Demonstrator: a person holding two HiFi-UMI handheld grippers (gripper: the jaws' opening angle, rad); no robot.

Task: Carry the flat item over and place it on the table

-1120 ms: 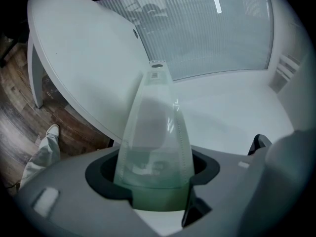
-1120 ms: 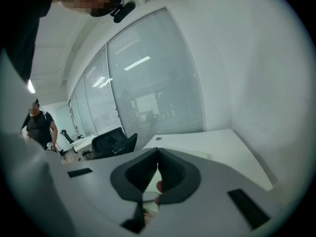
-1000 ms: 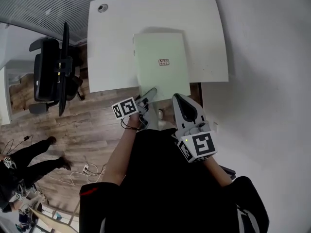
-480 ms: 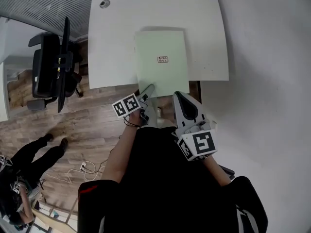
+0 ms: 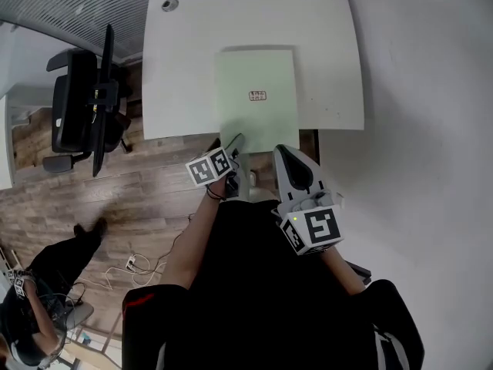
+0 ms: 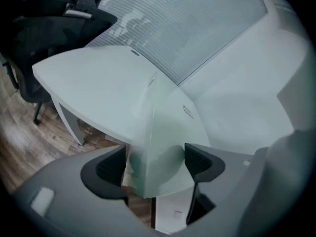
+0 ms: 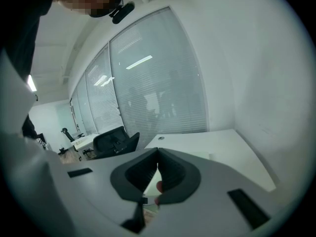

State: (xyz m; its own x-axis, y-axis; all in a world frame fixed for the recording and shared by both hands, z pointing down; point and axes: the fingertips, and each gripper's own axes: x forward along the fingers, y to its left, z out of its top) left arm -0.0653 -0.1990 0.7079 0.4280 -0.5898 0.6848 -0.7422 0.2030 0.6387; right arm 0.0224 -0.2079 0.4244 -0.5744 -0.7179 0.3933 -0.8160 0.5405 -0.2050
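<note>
One pale flat item (image 5: 258,99) lies on one table (image 5: 177,68); one chair (image 5: 81,106) beside.

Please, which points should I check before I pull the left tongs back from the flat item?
1. Flat item lies on the table: ok.
2. Item fully supported: not ok, its near end overhangs the table edge.
3. Left tongs not gripping: ok, jaws apart around the item's near corner.
4. Right tongs empty: ok, shut on nothing.
5. Item will stay put alone: cannot tell.
</note>
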